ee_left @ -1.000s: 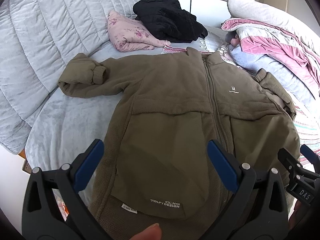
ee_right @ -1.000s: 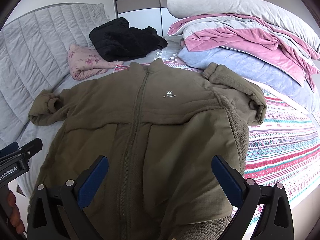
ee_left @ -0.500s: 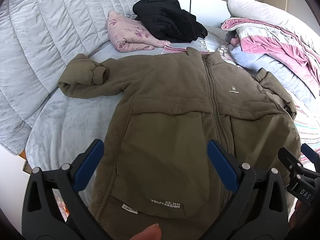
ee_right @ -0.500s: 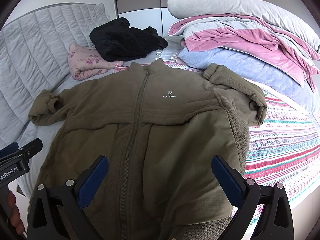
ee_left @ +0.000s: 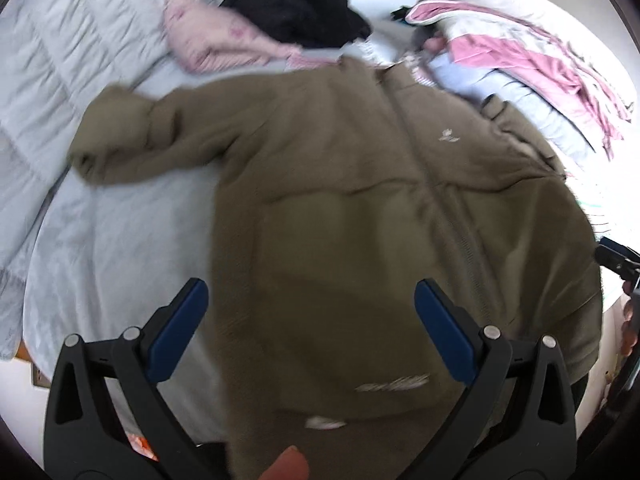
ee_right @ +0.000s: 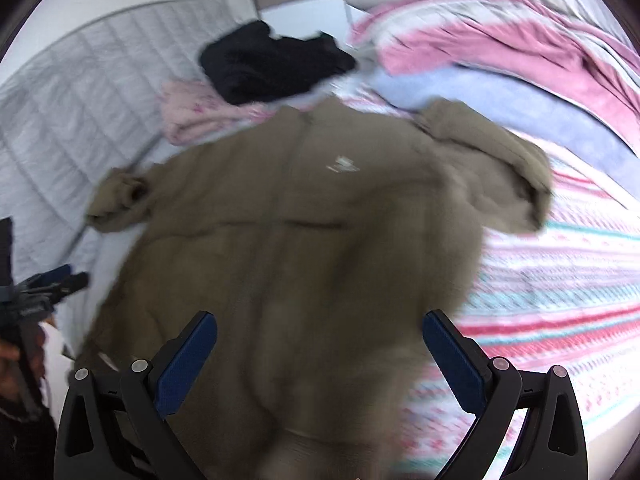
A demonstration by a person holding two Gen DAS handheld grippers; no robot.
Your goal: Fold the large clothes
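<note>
An olive-brown zip jacket (ee_left: 360,208) lies front-up and spread out on the bed, also seen in the right wrist view (ee_right: 304,240). Its left sleeve (ee_left: 132,140) stretches out over the grey sheet. Its right sleeve (ee_right: 500,160) is bent over the patterned blanket. My left gripper (ee_left: 310,312) is open and empty above the jacket's lower left front. My right gripper (ee_right: 320,344) is open and empty above the lower right front. Both views are blurred by motion.
A black garment (ee_left: 296,12) and a pink floral garment (ee_left: 216,40) lie beyond the collar. Stacked pink, grey and blue bedding (ee_right: 520,60) sits at the right. A striped patterned blanket (ee_right: 560,280) covers the bed's right side. A grey quilted headboard (ee_left: 52,60) is on the left.
Both grippers have moved forward over the jacket, so it looks larger and blurred. Both grippers stay open and the jacket has not moved.
</note>
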